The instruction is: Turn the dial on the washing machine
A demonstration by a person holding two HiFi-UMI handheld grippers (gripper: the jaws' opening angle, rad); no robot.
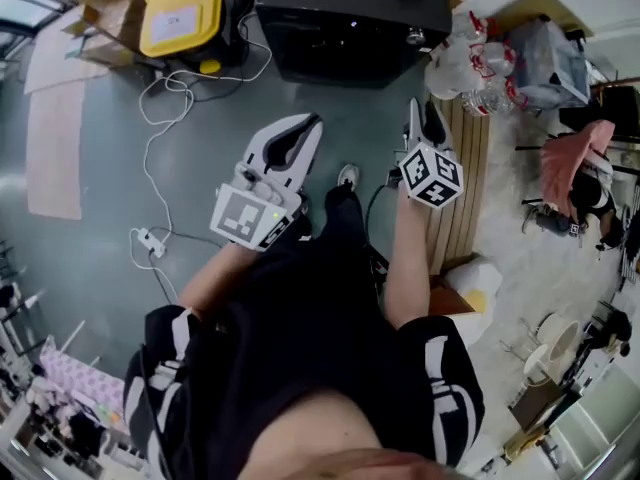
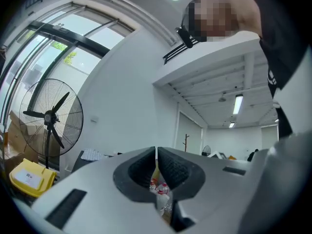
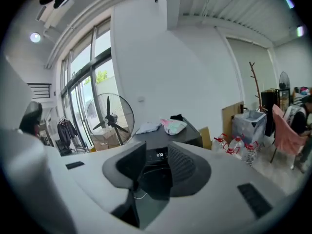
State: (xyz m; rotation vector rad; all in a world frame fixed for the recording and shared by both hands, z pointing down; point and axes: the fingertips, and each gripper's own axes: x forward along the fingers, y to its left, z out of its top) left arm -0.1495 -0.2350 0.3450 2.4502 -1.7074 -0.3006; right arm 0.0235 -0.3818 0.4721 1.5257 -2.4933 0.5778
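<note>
The black washing machine [image 1: 350, 18] stands on the floor ahead of me, at the top of the head view. A small silvery round knob [image 1: 415, 36] shows at its front right corner. In the right gripper view the machine [image 3: 163, 140] lies straight ahead, and its lit display [image 3: 160, 155] shows through the gap between the jaws. My right gripper [image 1: 424, 118] [image 3: 156, 154] is open, holds nothing and is well short of the machine. My left gripper [image 1: 308, 128] [image 2: 156, 154] points up and away; its pads meet and it is empty.
A yellow case [image 1: 183, 13] and cardboard lie left of the machine. A white cable with a power strip [image 1: 150, 240] runs across the floor. Water bottles [image 1: 470, 68] and a slatted wooden board [image 1: 465, 168] are on the right. A standing fan [image 3: 111, 118] is at the windows.
</note>
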